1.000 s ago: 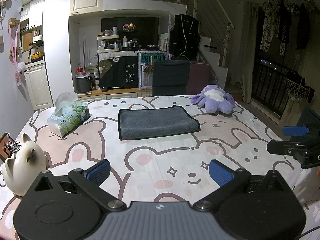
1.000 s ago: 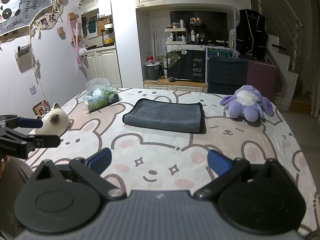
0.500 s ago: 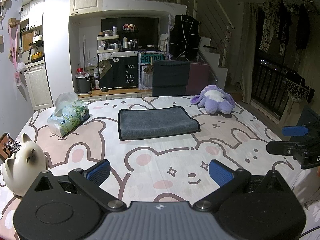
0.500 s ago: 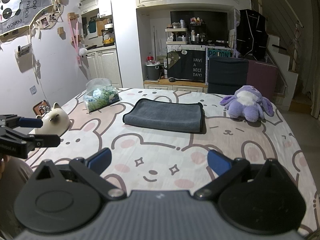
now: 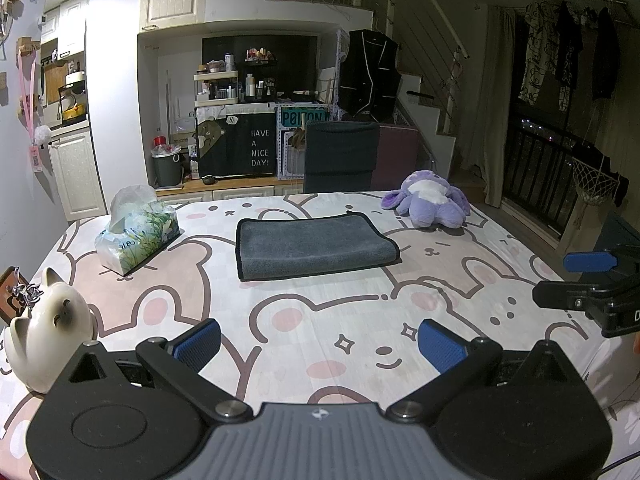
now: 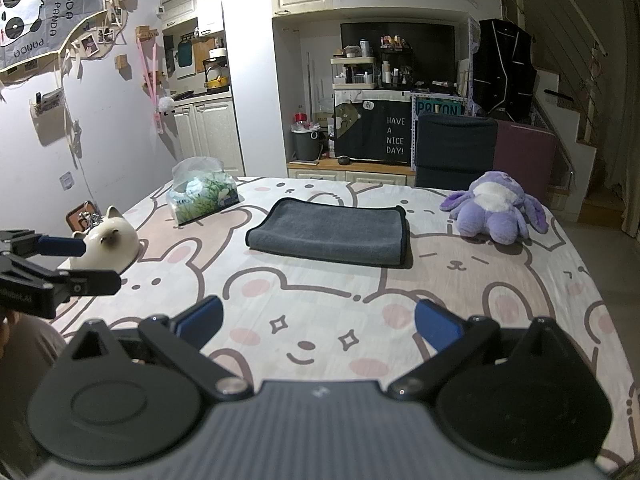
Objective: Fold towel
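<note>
Left gripper [image 5: 318, 342] near edge of table [image 5: 340, 312], jaws spread wide, nothing between them; both blue pads [image 5: 198, 342] visible, body cut off at the bottom of the frame. Right gripper [image 6: 318, 324] same: wide apart, empty, low over the near edge. In the left view the right gripper pokes in from the right edge, mostly cut off. In the right view the left gripper enters from the left edge, only fingers showing.

One grey towel [image 5: 314, 244], folded flat, lies mid-table, well apart from both grippers. How many layers: can't tell.

One tissue pack [image 5: 136, 236] left of the towel. One purple plush toy [image 5: 428, 204] to the right, far side. One cat figurine [image 5: 50, 328] at the left edge; a small brown thing with keys [image 5: 16, 294] behind it, partly cut off, hard to make out.

One dark chair back [image 6: 456, 146] behind the table. Shelf items behind are too small to count.
</note>
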A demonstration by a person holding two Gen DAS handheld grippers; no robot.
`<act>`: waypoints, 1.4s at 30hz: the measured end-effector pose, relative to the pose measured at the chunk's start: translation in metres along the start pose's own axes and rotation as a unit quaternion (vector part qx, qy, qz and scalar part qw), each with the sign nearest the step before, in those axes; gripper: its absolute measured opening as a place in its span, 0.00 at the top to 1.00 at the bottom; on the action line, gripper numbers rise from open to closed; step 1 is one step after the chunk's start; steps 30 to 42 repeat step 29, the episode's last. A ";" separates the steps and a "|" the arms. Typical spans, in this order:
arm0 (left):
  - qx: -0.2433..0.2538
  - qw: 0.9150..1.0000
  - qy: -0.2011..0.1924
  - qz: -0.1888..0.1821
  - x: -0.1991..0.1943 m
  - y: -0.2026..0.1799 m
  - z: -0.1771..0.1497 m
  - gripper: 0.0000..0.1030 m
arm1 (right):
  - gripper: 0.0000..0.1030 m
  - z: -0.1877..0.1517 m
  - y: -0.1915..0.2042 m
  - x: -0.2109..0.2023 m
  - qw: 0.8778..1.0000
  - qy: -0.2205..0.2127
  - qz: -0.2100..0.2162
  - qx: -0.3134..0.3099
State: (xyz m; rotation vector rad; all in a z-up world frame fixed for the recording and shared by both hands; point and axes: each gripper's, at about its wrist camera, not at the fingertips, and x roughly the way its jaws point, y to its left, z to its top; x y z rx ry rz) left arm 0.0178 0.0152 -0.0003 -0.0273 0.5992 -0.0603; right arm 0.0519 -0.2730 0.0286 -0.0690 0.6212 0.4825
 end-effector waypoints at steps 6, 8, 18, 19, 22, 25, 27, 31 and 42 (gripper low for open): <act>0.000 1.000 0.000 0.000 0.000 0.000 0.000 0.00 | 0.00 0.000 0.000 0.000 1.000 0.000 0.000 0.000; 0.000 1.000 0.000 0.000 0.000 0.000 0.000 0.00 | 0.00 0.000 0.000 0.000 1.000 0.000 0.000 0.000; 0.001 1.000 -0.002 0.000 0.000 -0.001 0.001 0.00 | 0.00 0.000 0.000 0.000 1.000 0.000 -0.001 0.000; 0.001 1.000 -0.002 0.000 0.000 0.000 0.001 0.00 | 0.00 0.000 0.000 0.000 1.000 -0.001 0.000 0.000; 0.001 1.000 -0.002 0.000 -0.001 -0.001 0.002 0.00 | 0.00 0.000 0.000 0.000 1.000 -0.001 0.000 0.001; 0.001 1.000 -0.001 0.000 -0.002 -0.001 0.004 0.00 | 0.00 0.000 0.000 0.000 1.000 -0.001 0.000 0.001; 0.001 1.000 0.000 0.000 -0.002 -0.001 0.004 0.00 | 0.00 0.000 0.001 0.001 1.000 -0.001 0.000 0.001; 0.001 1.000 0.000 0.000 -0.002 0.000 0.005 0.00 | 0.00 0.000 0.001 0.001 1.000 -0.001 0.001 0.001; 0.001 1.000 0.000 0.000 -0.002 0.000 0.005 0.00 | 0.00 0.000 0.001 0.001 1.000 -0.001 0.001 0.001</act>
